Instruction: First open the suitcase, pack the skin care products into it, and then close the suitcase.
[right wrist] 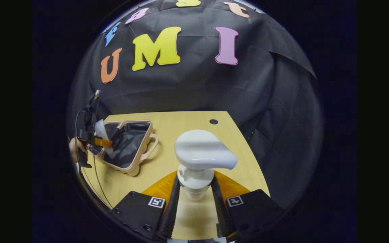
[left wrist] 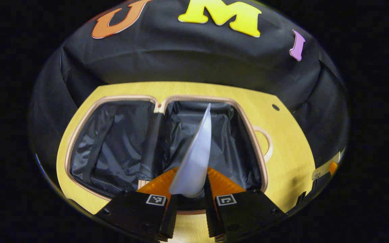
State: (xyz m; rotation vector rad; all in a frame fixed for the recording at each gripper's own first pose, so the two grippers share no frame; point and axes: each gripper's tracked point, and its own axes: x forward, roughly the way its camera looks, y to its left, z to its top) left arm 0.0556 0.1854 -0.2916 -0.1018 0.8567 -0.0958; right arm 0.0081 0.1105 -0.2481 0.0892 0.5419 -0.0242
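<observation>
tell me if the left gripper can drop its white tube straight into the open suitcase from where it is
Probably yes. The left gripper holds the white tube right over the open suitcase, whose lined halves lie flat with nothing visible in the way.

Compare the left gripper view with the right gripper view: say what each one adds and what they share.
Left gripper view: the left gripper shut on a pale tube, close over the suitcase's dark lining.
Right gripper view: the right gripper shut on a white pump bottle, and the hand holding the left gripper.
Both: the open suitcase lying on the wooden table, with its handle.
</observation>
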